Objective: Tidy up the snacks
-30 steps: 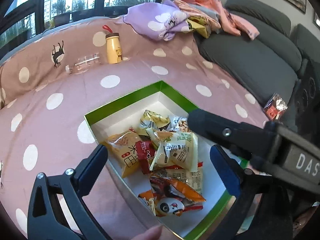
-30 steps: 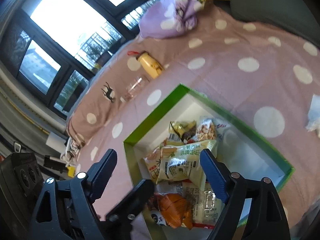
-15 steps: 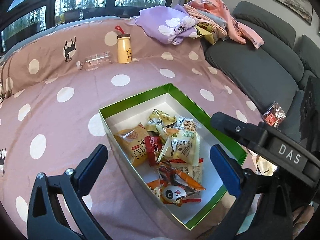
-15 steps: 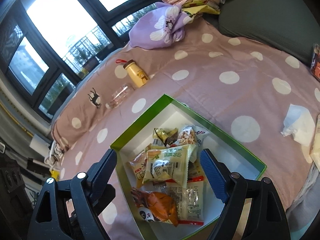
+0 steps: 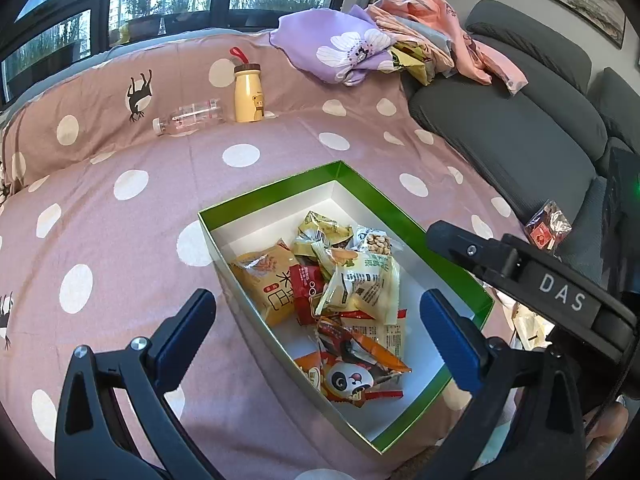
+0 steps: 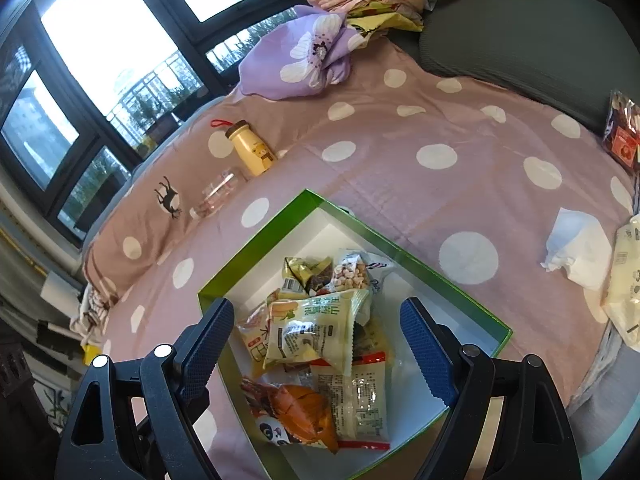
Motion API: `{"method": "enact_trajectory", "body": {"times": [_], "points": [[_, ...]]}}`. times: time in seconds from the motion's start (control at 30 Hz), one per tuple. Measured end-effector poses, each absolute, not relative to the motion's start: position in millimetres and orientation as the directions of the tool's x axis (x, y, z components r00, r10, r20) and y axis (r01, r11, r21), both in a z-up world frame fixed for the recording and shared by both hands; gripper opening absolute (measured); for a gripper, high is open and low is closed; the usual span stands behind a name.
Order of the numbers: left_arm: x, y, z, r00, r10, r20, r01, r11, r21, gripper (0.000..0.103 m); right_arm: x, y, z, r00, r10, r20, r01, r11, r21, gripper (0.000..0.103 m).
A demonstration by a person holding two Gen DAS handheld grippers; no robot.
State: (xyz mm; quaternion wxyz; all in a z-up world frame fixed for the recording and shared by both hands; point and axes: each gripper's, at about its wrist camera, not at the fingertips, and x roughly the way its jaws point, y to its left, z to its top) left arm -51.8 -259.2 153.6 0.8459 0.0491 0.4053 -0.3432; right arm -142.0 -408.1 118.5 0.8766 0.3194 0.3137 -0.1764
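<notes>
Both hand-held grippers have pulled back and up from the box over the last second, so that it now shows whole in both views, and the right one no longer reaches across the pile in the left view. The left hand-held gripper hangs above the box with its fingers apart and nothing between them. The right hand-held gripper hangs over the box too, its fingers likewise spread and empty; in the left view its black body shows off the box's right edge.

The green-rimmed box lies on the polka-dot bed cover, near its front edge. The snacks are heaped inside, toward the near end; the far corner of the box is bare white. A panda packet lies nearest, a pale green packet on top of the heap.

Toward the back of the cover a yellow bottle stands upright, with a clear bottle lying on its side just beside it. A crumpled tissue and a red packet lie near the cover's right edge.
</notes>
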Motion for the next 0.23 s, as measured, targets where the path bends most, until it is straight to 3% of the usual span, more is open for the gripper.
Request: {"method": "enact_trajectory", "body": {"times": [0.23], "points": [[-51.5, -258.4, 152.6, 0.433, -0.54, -0.722, 0.619, 0.76, -0.197, 0.102, -139.8, -406.2, 118.3, 0.731, -0.118, -0.672, 0.516, 0.739, 0.433, 0.085]]}}
